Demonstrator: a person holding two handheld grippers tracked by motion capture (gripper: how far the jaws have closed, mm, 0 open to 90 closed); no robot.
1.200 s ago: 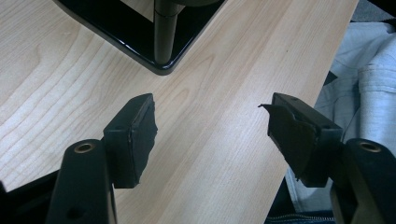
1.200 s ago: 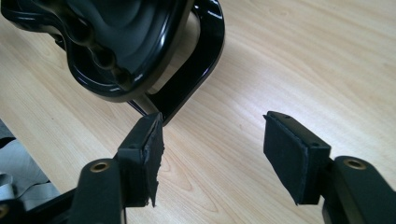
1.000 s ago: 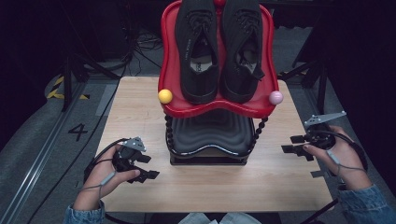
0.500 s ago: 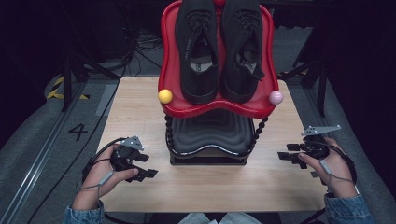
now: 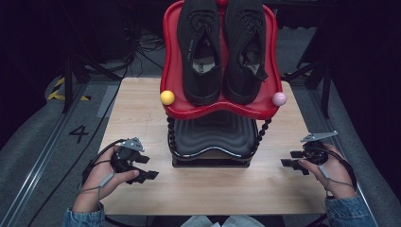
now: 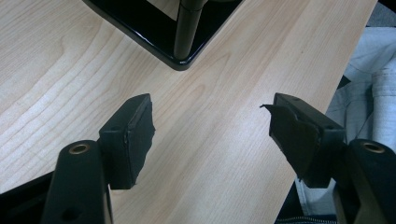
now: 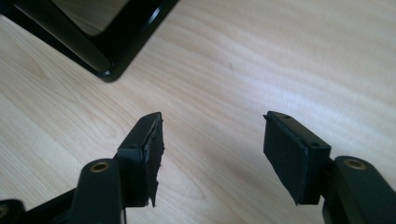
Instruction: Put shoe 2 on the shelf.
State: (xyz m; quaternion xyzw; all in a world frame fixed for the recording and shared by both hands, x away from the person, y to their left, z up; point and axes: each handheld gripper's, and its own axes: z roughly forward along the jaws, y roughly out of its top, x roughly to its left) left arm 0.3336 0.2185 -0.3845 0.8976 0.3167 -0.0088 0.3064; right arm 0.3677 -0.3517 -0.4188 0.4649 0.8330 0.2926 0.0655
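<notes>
A pair of black shoes [image 5: 222,47] lies on the red top tray [image 5: 172,85] of a two-tier rack, with a black lower shelf [image 5: 213,137] under it. A yellow ball [image 5: 167,97] and a pink ball [image 5: 279,99] sit at the tray's front corners. My left gripper [image 5: 145,168] rests at the table's near left, open, with only bare wood between its jaws [image 6: 210,135]. My right gripper [image 5: 289,158] sits at the near right, open, over bare wood [image 7: 212,149]. The rack's black base corner [image 6: 180,60] [image 7: 107,70] lies ahead of each gripper.
The wooden table [image 5: 213,189] has free room in front of the rack. A grey floor with a painted 4 [image 5: 78,133] lies to the left; cables and stand legs [image 5: 80,71] stand behind. Light cloth [image 6: 373,70] shows past the table's near edge.
My right gripper has come down and toward the near edge, now lower over the table. My left gripper has shifted only slightly.
</notes>
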